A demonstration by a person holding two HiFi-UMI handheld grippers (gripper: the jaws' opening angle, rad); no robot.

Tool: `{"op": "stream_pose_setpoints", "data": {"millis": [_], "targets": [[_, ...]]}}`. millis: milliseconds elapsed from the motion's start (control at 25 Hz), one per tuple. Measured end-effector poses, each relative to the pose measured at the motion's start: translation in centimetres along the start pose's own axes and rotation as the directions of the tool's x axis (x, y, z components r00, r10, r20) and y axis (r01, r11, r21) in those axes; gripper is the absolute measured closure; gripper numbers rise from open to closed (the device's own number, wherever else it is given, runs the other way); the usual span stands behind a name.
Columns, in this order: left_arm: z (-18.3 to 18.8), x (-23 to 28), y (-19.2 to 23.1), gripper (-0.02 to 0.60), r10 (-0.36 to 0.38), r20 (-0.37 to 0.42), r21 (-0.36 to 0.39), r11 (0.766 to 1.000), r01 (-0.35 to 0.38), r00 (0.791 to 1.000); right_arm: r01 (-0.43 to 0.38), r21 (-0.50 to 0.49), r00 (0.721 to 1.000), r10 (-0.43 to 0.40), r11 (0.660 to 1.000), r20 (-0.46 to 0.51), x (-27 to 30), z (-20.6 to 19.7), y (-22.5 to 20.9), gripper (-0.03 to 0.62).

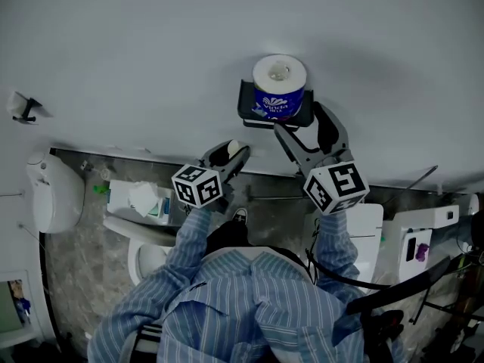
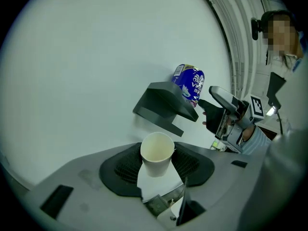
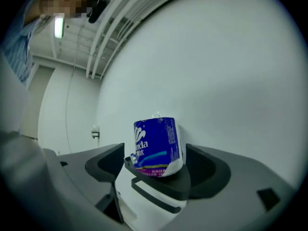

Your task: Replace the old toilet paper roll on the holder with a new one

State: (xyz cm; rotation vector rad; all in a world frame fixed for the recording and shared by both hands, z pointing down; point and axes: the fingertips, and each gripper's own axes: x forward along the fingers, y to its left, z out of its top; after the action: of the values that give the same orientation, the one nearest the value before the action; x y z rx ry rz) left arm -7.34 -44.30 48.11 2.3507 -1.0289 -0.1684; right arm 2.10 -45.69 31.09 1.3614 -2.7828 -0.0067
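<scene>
A new toilet paper roll (image 1: 280, 88) in a blue wrapper stands upright on top of the black wall holder (image 1: 248, 110). My right gripper (image 1: 301, 127) is open just in front of the holder. In the right gripper view the wrapped roll (image 3: 156, 146) shows ahead between the spread jaws, and neither pad touches it. My left gripper (image 1: 227, 157) is lower and to the left, away from the holder. It is shut on the old cardboard core (image 2: 156, 153), which has a scrap of white paper (image 2: 159, 179) hanging from it. The left gripper view also shows the holder (image 2: 163, 105) and the roll (image 2: 190, 83).
Below the wall lies a grey stone floor with a toilet (image 1: 140, 252) at the left and a tissue pack (image 1: 140, 199) on its tank. A white dispenser (image 1: 53, 191) and a small hook (image 1: 23, 108) are on the wall at the left. White fixtures (image 1: 363, 233) stand at the right.
</scene>
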Motion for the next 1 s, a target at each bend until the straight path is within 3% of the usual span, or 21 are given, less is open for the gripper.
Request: {"op": "stream_pose_setpoints", "data": {"millis": [160,440,1000], "targets": [[0.0,-0.8,0.7,0.394,0.019,0.009,-0.007,1.0,-0.019,1.0,0.06,-0.095,0.996,-0.066,0.994,-0.062,2.7,0.6,0.3,0.163],[0.1,-1.2,1.3,0.394,0.032,0.017,-0.014,0.999,-0.032,0.999,0.14,-0.159,0.973,-0.165,0.977,-0.159,6.2,0.2,-0.4,0.157],[-0.4,0.1,0.7,0.394,0.003,0.012,-0.032,0.999,-0.003,1.0,0.143,-0.157,0.975,-0.166,0.977,-0.145,6.1,0.4,-0.6,0.157]]}}
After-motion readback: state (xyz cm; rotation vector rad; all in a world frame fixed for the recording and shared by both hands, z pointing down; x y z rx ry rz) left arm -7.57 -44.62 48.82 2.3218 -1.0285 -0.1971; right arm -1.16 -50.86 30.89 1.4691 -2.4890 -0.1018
